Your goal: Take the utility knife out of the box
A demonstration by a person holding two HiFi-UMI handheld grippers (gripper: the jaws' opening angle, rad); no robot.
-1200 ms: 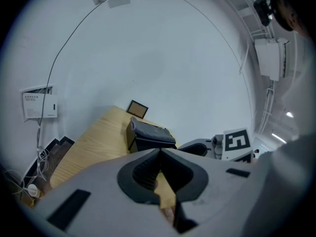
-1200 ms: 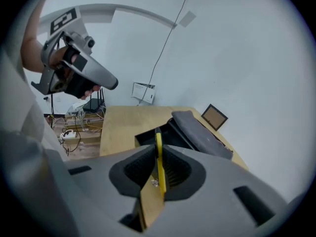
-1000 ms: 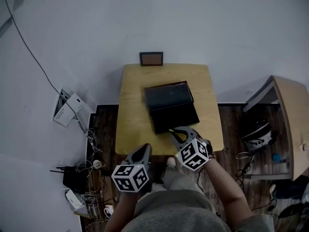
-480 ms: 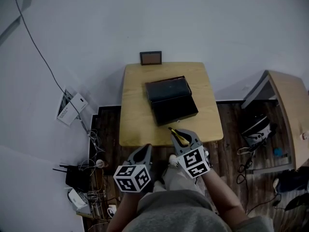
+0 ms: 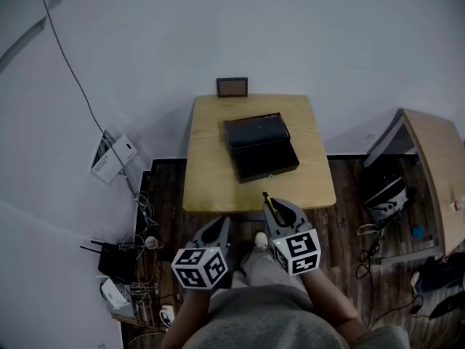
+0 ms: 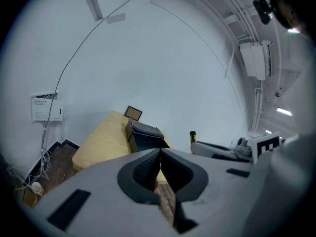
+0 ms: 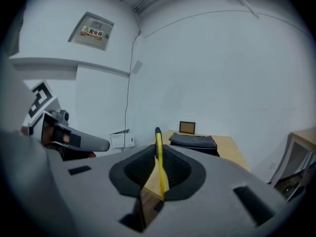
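Low in the centre of the head view, where the near edge of the wooden table [image 5: 211, 173] runs across, the right gripper [image 5: 277, 208] is clamped on the utility knife [image 5: 270, 205] — a slim yellow body with a dark tip that pokes out past the jaw tips toward the table. The right gripper view shows the knife standing on edge between the two dark pads, which press on it from both sides with only its thickness between them.

Lower left of it, the left gripper [image 5: 215, 230] hangs below the table edge in the frame, apart from the right one. Its jaws are closed together, and nothing sits between them.

Up in the middle of the table lies the black box [image 5: 260, 148], showing as two dark halves, one behind the other — well apart from the knife. A small dark-framed panel [image 5: 232, 87] stands at the table's far edge against the wall.
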